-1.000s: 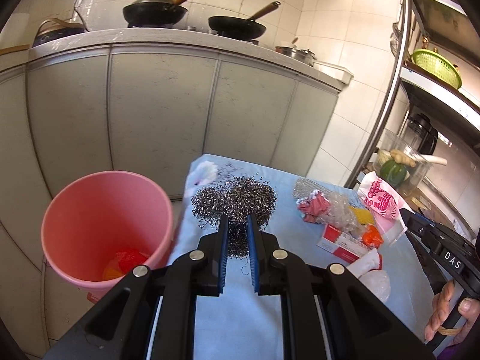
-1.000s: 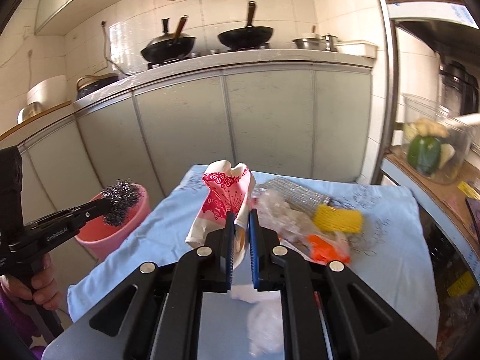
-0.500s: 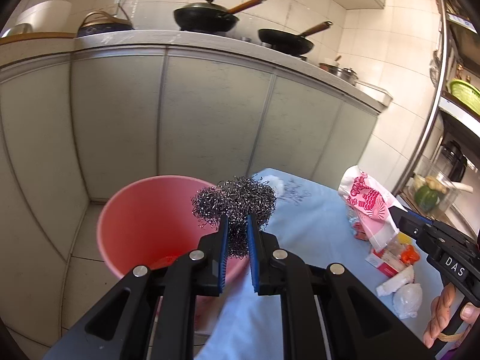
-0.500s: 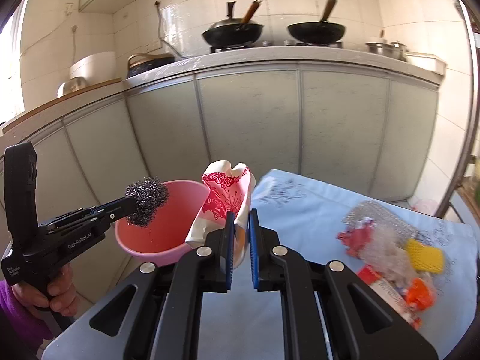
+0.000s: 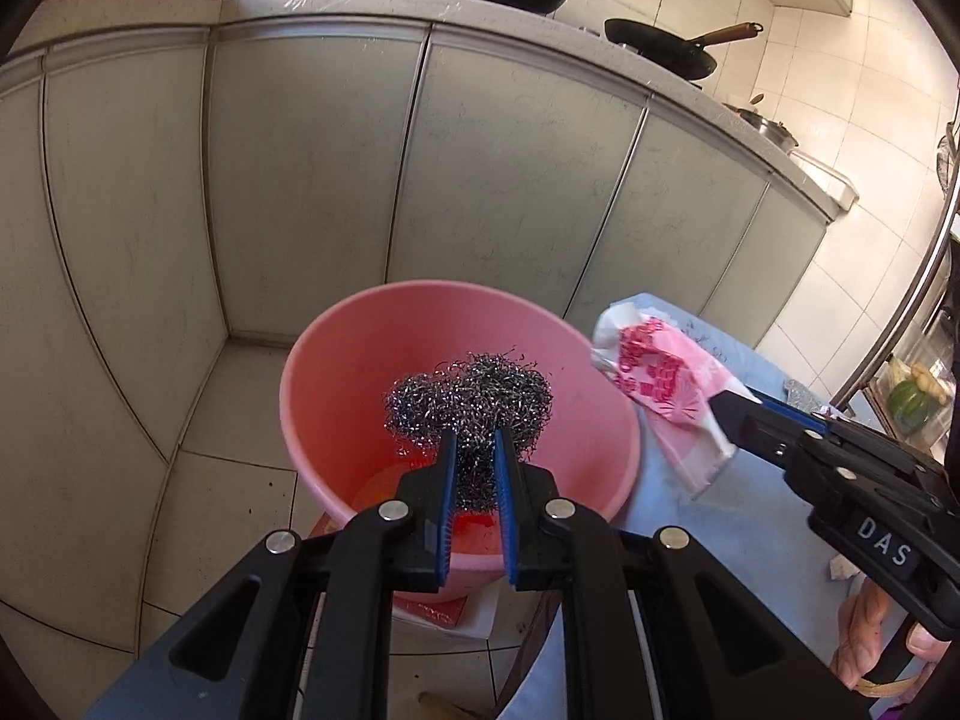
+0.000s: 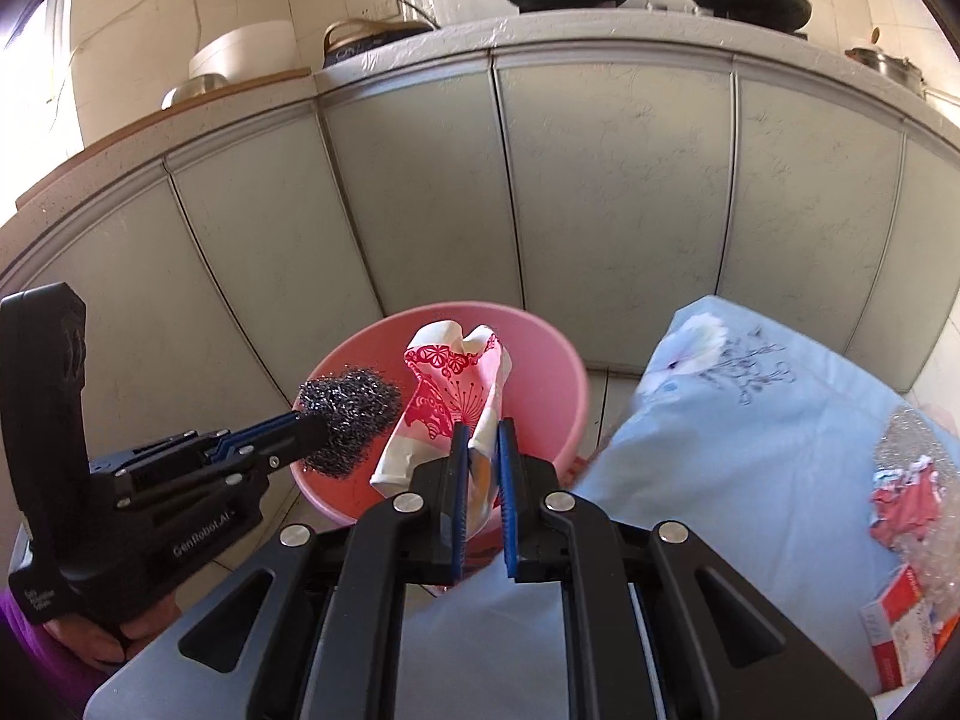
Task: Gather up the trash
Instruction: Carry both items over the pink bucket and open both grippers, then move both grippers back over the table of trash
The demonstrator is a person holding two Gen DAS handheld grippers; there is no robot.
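Over the pink bucket (image 5: 420,360) on the floor beside the bench (image 6: 750,432), the left tongs (image 5: 475,450) are clamped on a steel wool scourer (image 5: 468,396), which hangs directly above the bucket's open mouth. The right tongs (image 6: 480,444) are pinched on a pink-printed paper bag (image 6: 456,384) that stands upright above the bucket's near rim. Both pieces look ready to drop; the left sits more centrally. More trash (image 6: 912,516) remains on the bench to the right.
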